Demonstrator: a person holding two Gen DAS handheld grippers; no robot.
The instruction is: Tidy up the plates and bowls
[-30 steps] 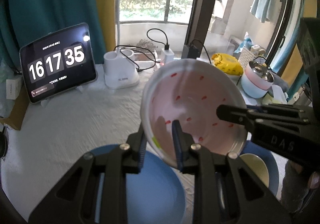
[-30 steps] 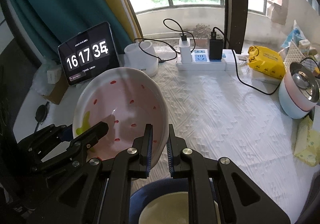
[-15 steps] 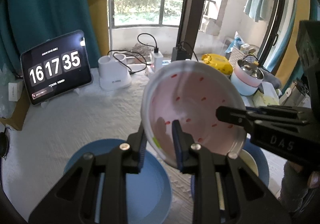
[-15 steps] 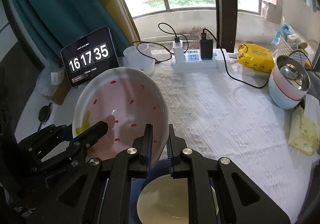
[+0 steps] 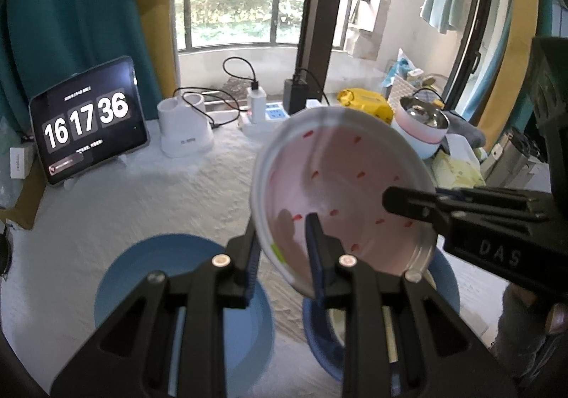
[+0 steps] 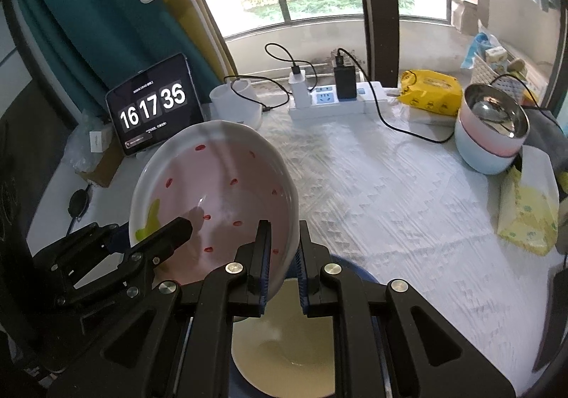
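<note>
Both grippers pinch the same pink bowl: the left gripper (image 5: 284, 241) has its jaws narrowed onto the rim at the bowl's seven o'clock, one finger inside, one outside, and the right gripper (image 6: 282, 256) clamps the rim at the opposite side the same way. The pink bowl (image 5: 340, 192) hangs tilted in the air between them, above the white cloth (image 6: 372, 192). To do this carry well, I'd say both hands must travel together at one pace, since a thin rim grip on glazed ware could slip or twist if either leads; level the bowl before lowering it. Below, at the right gripper's six o'clock, sits a cream bowl (image 6: 291, 355) on a blue plate (image 6: 355, 265), a likely place to nest it. A second blue plate (image 5: 142, 273) lies at the left gripper's seven o'clock. Counted: two blue plates, one pink bowl, one cream bowl, and one steel-lined bowl (image 6: 491, 135) far off at two o'clock.
</note>
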